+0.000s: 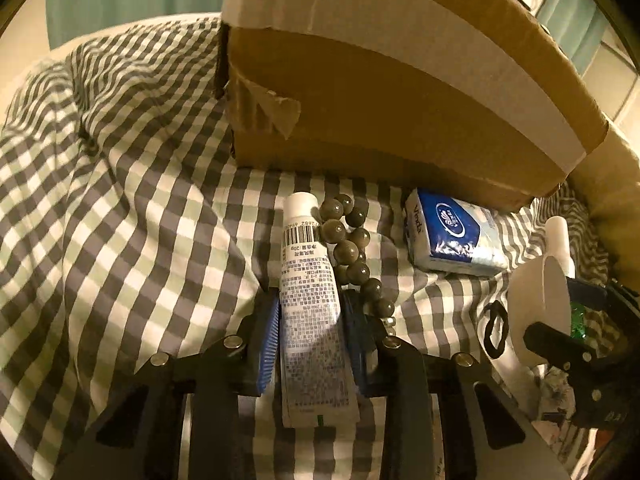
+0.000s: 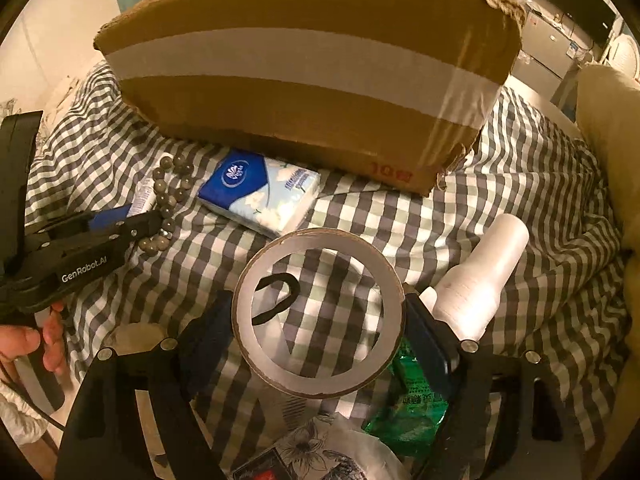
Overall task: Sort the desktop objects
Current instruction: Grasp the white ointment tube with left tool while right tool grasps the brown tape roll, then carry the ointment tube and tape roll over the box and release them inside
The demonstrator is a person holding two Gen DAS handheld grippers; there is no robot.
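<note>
left gripper point(image 1: 310, 320) clamped on the white tube point(image 1: 308, 280), beads point(image 1: 352, 248) just beside, right gripper point(image 2: 320, 320) gripping the tape roll point(image 2: 318, 316), both over the checked cloth point(image 1: 140, 200)

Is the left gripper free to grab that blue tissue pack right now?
Probably not yet: the left gripper is already clamped on the white tube, and the bead bracelet lies between it and the tissue pack.
</note>
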